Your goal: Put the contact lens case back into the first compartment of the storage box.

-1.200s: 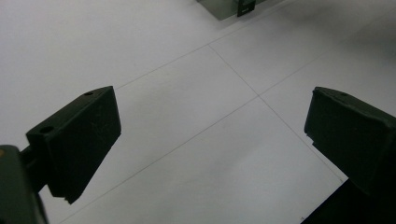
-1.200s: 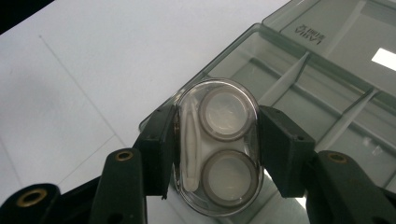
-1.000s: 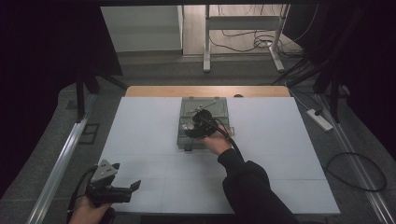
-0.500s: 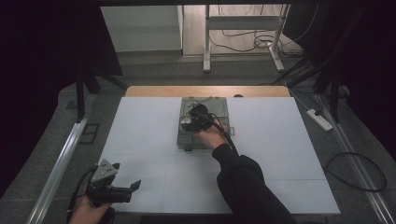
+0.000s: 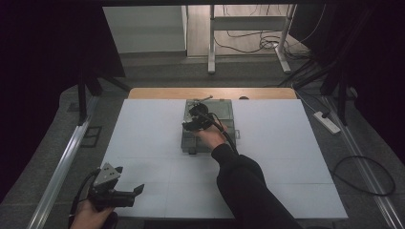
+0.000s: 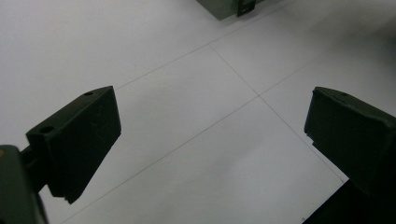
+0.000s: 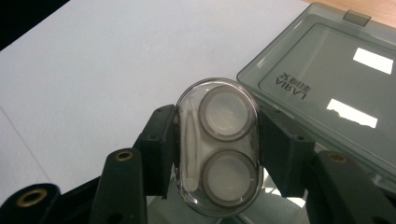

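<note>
In the right gripper view the right tool [image 7: 217, 149] is clamped on a clear lens case [image 7: 218, 145], one jaw pressing on each long side. The case stands on end between the jaws in the lower middle of the frame. Inside it are two round wells, one above the other, and a white stick along its left edge. Behind it, at the upper right of the frame, is a grey box [image 7: 327, 88] with a smoky see-through lid; a latch tab shows at the lid's top edge. White table [image 7: 93, 60] fills the left half of that frame.

In the high view the right tool [image 5: 195, 120] sits over the box [image 5: 224, 114] at the centre of the frame, near the table's far edge, with the sleeve reaching up to it from the bottom. The case itself is too small to make out there.

The left tool [image 5: 125, 195] is at the lower left of the high view, well apart from the box. In the left gripper view its jaws stand wide apart with bare table [image 6: 196, 116] between them, and a corner of the box [image 6: 224, 7] shows at the top edge.
</note>
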{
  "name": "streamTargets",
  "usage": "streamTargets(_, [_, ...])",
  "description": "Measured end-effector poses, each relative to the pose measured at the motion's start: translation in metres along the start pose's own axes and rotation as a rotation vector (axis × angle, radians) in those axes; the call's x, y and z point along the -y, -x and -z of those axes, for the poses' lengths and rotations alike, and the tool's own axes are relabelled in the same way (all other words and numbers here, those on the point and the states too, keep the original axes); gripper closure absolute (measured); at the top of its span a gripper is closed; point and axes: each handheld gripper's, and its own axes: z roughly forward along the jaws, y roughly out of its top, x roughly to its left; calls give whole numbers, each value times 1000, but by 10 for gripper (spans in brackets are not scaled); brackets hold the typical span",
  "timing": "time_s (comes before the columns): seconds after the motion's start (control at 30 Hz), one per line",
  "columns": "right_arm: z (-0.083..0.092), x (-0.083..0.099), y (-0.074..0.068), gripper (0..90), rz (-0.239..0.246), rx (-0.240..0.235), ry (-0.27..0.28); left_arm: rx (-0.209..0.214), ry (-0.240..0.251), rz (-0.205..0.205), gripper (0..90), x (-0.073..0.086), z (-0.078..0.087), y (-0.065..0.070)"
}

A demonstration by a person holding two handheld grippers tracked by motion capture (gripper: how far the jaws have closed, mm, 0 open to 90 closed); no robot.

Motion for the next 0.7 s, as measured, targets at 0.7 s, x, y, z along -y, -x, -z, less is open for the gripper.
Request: streamTargets(0.7, [-23,-5,-4,483,16,76,-14,-1,2,1,36,0,0,0])
